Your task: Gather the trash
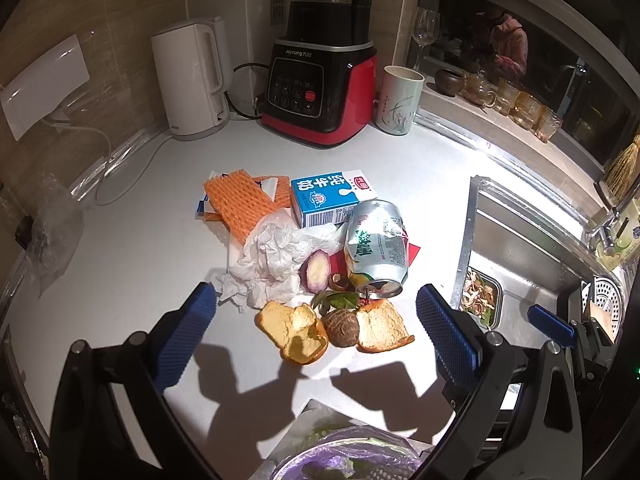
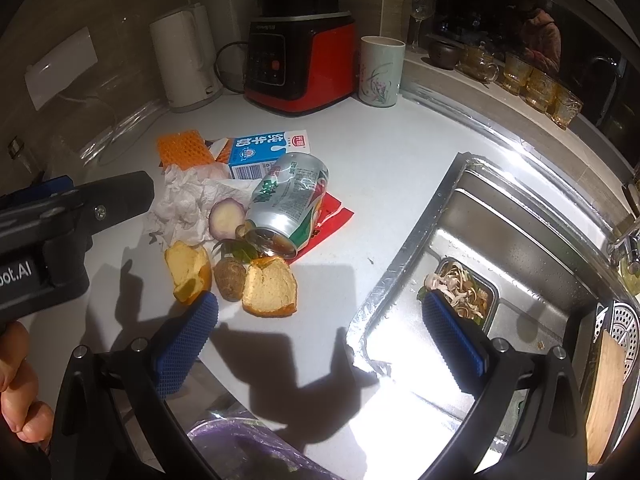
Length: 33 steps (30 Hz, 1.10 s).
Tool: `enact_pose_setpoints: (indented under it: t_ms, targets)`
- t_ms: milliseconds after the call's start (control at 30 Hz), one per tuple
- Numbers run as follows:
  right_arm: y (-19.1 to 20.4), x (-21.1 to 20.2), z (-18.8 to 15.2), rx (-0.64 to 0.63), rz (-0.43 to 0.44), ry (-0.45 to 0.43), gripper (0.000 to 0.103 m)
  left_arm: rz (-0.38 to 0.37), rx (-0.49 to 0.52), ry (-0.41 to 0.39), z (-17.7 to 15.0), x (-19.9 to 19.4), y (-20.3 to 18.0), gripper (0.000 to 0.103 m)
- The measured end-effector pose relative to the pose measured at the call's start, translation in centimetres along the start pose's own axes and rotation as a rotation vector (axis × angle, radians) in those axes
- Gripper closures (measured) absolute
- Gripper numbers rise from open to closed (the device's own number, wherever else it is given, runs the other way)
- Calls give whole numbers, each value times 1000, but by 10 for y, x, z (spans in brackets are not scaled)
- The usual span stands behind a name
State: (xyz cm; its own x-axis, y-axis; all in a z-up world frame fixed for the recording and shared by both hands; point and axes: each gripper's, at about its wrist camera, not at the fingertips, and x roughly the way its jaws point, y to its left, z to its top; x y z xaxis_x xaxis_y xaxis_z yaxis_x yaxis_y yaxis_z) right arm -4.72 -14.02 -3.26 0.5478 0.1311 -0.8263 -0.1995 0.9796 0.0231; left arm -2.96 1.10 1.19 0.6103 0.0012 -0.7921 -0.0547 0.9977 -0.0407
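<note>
Two grippers are held over a white counter (image 1: 120, 264), both with blue-padded fingers spread wide and nothing caught between them. Nearest the cameras, a bin lined with a purple bag (image 1: 352, 456) is seen at the bottom edge, just below the left gripper (image 1: 316, 332). The right gripper (image 2: 320, 332) is positioned over the counter's edge where the steel sink (image 2: 520, 240) begins, one finger over the counter and the other over the basin; a hand (image 2: 20, 392) is glimpsed at the left of that view. Just ahead of the left gripper the trash pile is found: two orange peel pieces (image 1: 296, 332) with a small brown taro-like root (image 1: 342, 326) tucked between them, touching both. Behind those, some green leaves (image 1: 338, 302) and a cut purple onion (image 1: 318, 270) are packed against a crumpled white tissue (image 1: 272, 260). A dented silver can (image 1: 376, 248) is lying on its side, mouth toward the cameras, on top of a red wrapper (image 2: 336, 212). Further back, a blue milk carton (image 1: 328, 198) is lying flat beside an orange foam net (image 1: 240, 204). Inside the sink a metal tray of food scraps (image 2: 460, 292) is sitting. Along the back wall a white kettle (image 1: 192, 76), a red and black blender (image 1: 320, 88) and a floral cup (image 1: 400, 100) are lined up, with amber glasses (image 1: 520, 108) on the ledge to the right.
</note>
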Motion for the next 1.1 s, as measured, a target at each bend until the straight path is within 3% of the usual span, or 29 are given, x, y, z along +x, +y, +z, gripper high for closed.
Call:
enact_pose_setpoints:
  t_ms: [1100]
  targets:
    - [-1,3,6,-7,6,6,2,-3,-5,29,7,5,-1,7]
